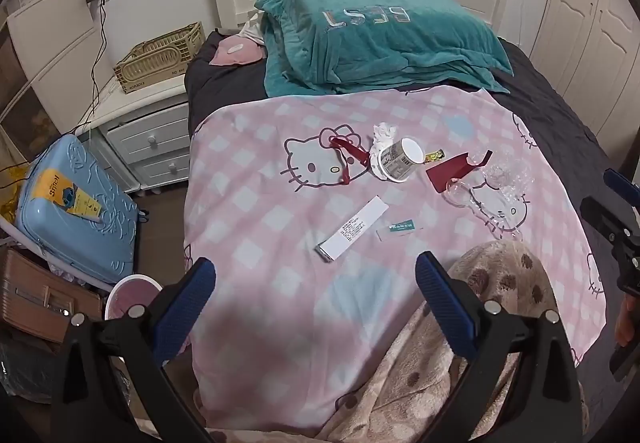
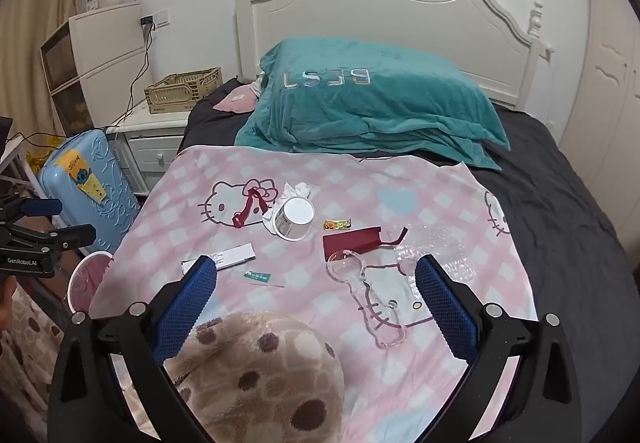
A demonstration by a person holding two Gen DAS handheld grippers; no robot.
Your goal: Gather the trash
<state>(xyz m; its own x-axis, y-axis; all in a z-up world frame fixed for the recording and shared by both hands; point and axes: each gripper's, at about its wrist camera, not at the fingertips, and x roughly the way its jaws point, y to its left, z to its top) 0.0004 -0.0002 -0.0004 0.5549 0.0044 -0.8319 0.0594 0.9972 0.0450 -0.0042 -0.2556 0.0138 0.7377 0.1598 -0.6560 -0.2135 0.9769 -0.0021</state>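
Observation:
Trash lies scattered on the pink Hello Kitty blanket [image 1: 280, 323]. A tipped paper cup [image 1: 400, 161] [image 2: 294, 219] rests against a crumpled tissue [image 1: 384, 137] [image 2: 298, 190]. Around it lie a red ribbon [image 1: 348, 157] [image 2: 250, 211], a white paper strip [image 1: 354, 229] [image 2: 230, 255], a small green-labelled packet [image 1: 400, 229] [image 2: 257, 276], a red card [image 1: 450, 171] [image 2: 352, 243], a candy wrapper [image 2: 338, 224] and clear plastic packaging [image 1: 496, 181] [image 2: 368, 295]. My left gripper [image 1: 316, 303] hovers open over the blanket, short of the strip. My right gripper [image 2: 316, 303] is open above the blanket, holding nothing.
A bin with a pink liner [image 1: 134, 295] [image 2: 90, 279] stands on the floor left of the bed. A brown spotted fleece [image 1: 492, 283] [image 2: 256, 375] is heaped at the near edge. A teal pillow [image 1: 372, 39], a white nightstand [image 1: 144, 127] and a blue suitcase [image 1: 76, 203] lie beyond.

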